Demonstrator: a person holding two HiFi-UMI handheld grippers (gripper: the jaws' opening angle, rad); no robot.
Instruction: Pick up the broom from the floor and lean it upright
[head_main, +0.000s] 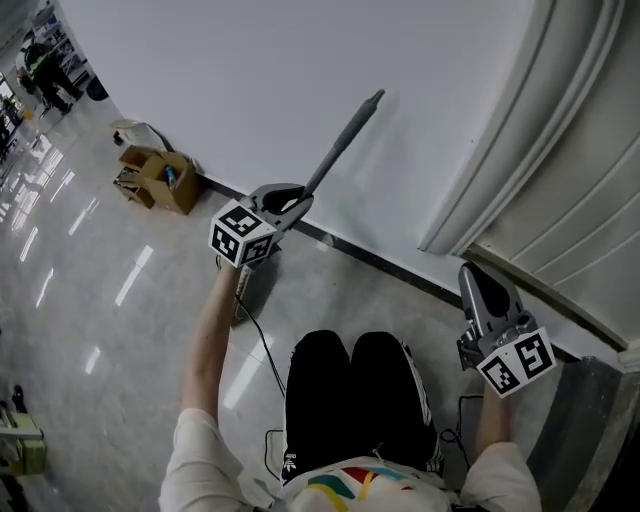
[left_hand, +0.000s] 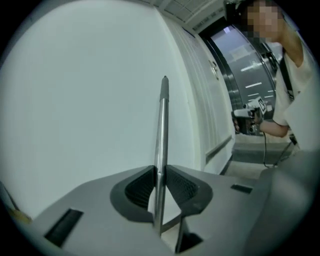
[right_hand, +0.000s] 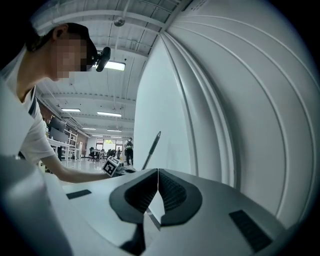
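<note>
Left gripper (left_hand: 159, 186): my jaws are closed narrow on the broom (head_main: 343, 143), with the pads pressing its thin handle from both sides.
Broom: its handle slants up from my grip toward the white wall (head_main: 240, 70), with the tip close to it; it is tilted, not yet upright.
Doing it well: I judge that I should keep the pinch firm so the shaft neither slips nor swings. I would settle the lower end on the floor (head_main: 90, 290) near the dark skirting, let the tip rest against the wall, and only then ease off.
Right gripper (right_hand: 158, 186): my jaws are together on nothing, well apart from the broom, beside the ribbed panel (head_main: 560, 130).
Hard to tell: the brush end is hidden below my left gripper's marker cube. I cannot tell whether the tip touches the wall.
</note>
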